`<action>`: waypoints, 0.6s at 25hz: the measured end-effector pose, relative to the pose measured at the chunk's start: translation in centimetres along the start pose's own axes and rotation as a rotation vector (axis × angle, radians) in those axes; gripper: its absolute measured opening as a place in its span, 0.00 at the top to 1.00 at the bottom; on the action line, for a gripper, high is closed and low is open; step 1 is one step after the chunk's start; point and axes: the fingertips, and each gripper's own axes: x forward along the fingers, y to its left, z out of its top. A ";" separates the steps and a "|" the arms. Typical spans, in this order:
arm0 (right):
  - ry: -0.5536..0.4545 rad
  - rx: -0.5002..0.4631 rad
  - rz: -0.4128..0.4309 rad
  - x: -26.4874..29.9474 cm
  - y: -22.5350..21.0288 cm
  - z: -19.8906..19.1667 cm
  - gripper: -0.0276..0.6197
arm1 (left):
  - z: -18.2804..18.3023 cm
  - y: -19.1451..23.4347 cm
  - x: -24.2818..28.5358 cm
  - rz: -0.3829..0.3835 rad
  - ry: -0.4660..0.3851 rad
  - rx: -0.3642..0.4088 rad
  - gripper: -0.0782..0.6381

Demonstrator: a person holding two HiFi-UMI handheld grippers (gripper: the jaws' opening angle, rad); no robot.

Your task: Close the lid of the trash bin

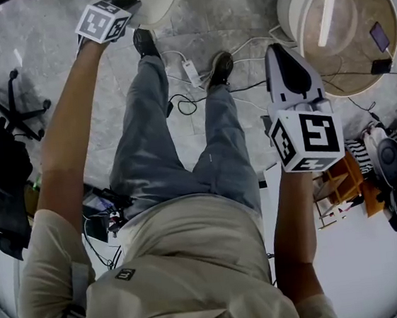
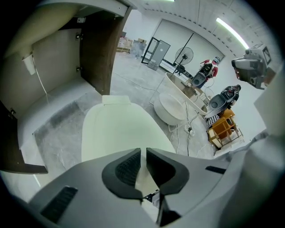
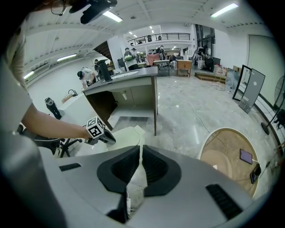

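Left tool [image 2: 143,152], jaws together, at the pale bin lid [image 2: 118,129]; right tool [image 3: 141,150] likewise closed, empty.

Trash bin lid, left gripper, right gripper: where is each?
trash bin lid [image 2: 118,129], left gripper view, its pale top face.
left gripper [image 2: 143,156], left gripper view, between its fingertips.
right gripper [image 1: 278,54], head view, between its fingertips.

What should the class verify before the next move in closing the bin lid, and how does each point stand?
1. Left gripper over the lid: ok.
2. Left jaws together, nothing between: ok.
3. Right gripper held clear of the lid, jaws together: ok.
4. Lid fully down: cannot tell.
5. Floor by the shoes free of cables: not ok, a power strip lies there.
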 end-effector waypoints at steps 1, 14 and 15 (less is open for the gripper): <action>0.002 0.000 0.000 0.1 0.1 -0.1 0.91 | -0.2 0.1 0.2 -0.001 0.005 -0.003 0.82; 0.024 0.019 -0.011 0.5 0.0 -1.7 0.91 | -2.2 0.6 3.2 -0.035 0.045 -0.018 0.82; 0.025 0.020 -0.011 0.6 0.1 -1.8 0.91 | -2.4 0.6 3.4 -0.037 0.048 -0.017 0.82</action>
